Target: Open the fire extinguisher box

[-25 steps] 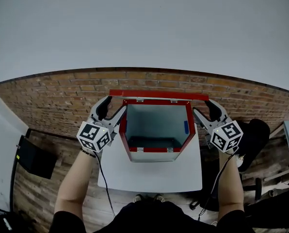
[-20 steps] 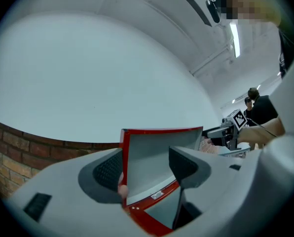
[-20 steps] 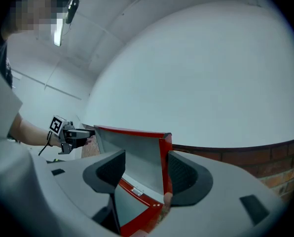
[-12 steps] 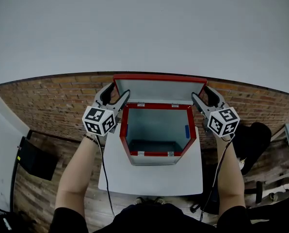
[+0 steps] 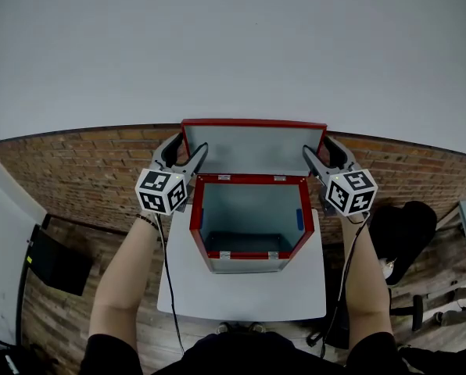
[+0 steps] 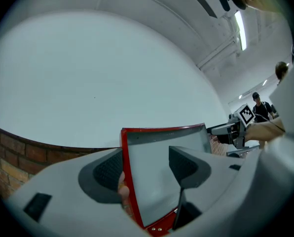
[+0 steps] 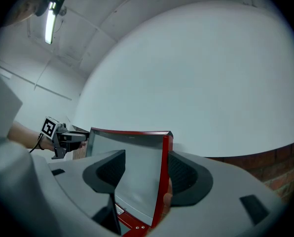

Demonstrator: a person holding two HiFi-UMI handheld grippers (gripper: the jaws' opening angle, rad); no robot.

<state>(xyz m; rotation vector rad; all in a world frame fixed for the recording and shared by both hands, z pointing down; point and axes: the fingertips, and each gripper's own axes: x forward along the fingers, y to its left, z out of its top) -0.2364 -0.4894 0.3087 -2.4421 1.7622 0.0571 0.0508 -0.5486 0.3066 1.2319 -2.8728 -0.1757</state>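
The left gripper (image 5: 191, 148) has its jaws spread apart and straddles the left edge of the red lid (image 5: 252, 148). In the left gripper view the lid's red border runs just beside the outer pad, while the inner pad stands off over the grey inner face of the panel, so the jaws bracket the edge rather than pinch it. The right gripper (image 5: 319, 148) mirrors this on the lid's right edge. Its jaws are also apart, with the red border close to the outer pad and the other pad out over the grey panel. Both forearms reach straight forward from the body, the left forearm (image 5: 123, 272) and the right forearm (image 5: 366, 280) roughly parallel on either side of the box. The wrists are raised, so each marker cube, left (image 5: 161, 191) and right (image 5: 350, 192), faces the head camera. The fire extinguisher box (image 5: 195, 217) sits on a white table (image 5: 241, 287) toward its far edge, with its grey inside showing. The lid stands up from the back rim, and the white wall and a band of brick (image 5: 77, 170) lie behind it.
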